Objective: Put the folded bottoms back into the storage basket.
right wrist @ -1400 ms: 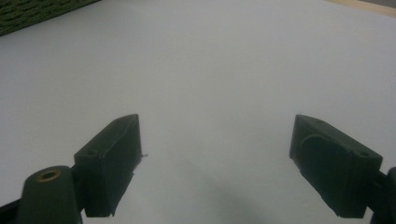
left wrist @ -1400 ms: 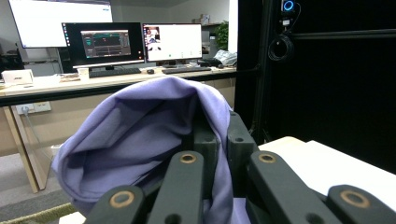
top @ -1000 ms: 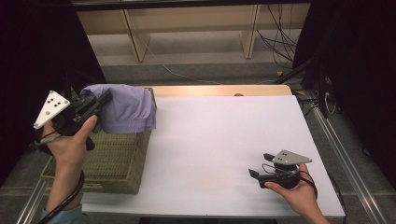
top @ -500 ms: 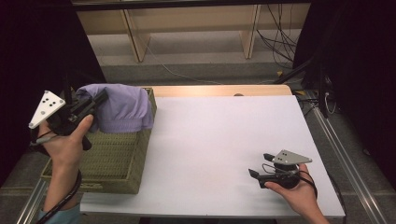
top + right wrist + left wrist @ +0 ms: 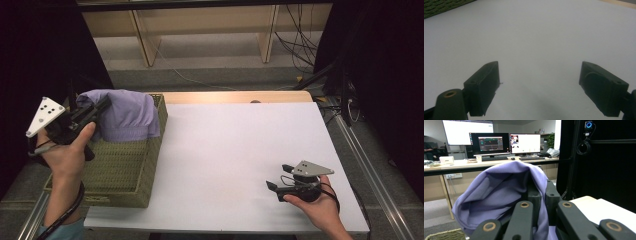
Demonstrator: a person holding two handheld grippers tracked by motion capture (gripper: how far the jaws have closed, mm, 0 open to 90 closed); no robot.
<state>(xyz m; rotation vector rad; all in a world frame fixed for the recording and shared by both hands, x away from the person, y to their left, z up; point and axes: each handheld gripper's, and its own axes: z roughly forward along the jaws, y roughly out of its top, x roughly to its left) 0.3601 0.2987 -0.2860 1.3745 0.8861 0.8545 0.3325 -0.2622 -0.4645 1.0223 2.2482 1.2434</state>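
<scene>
Clamping purple cloth above the basket, left gripper contrasts with right gripper, jaws wide apart.

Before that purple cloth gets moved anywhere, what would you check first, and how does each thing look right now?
1. Left gripper shut on the purple cloth: ok.
2. Cloth lifted clear of the woven basket: not ok, its lower edge hangs at the basket's rim.
3. Bare white table free for laying it down: ok.
4. Right gripper open, nothing between its jaws: ok.
5. Right gripper resting low at the table's near edge, apart from the cloth: ok.
6. Cloth snagged on the weave: cannot tell.
</scene>
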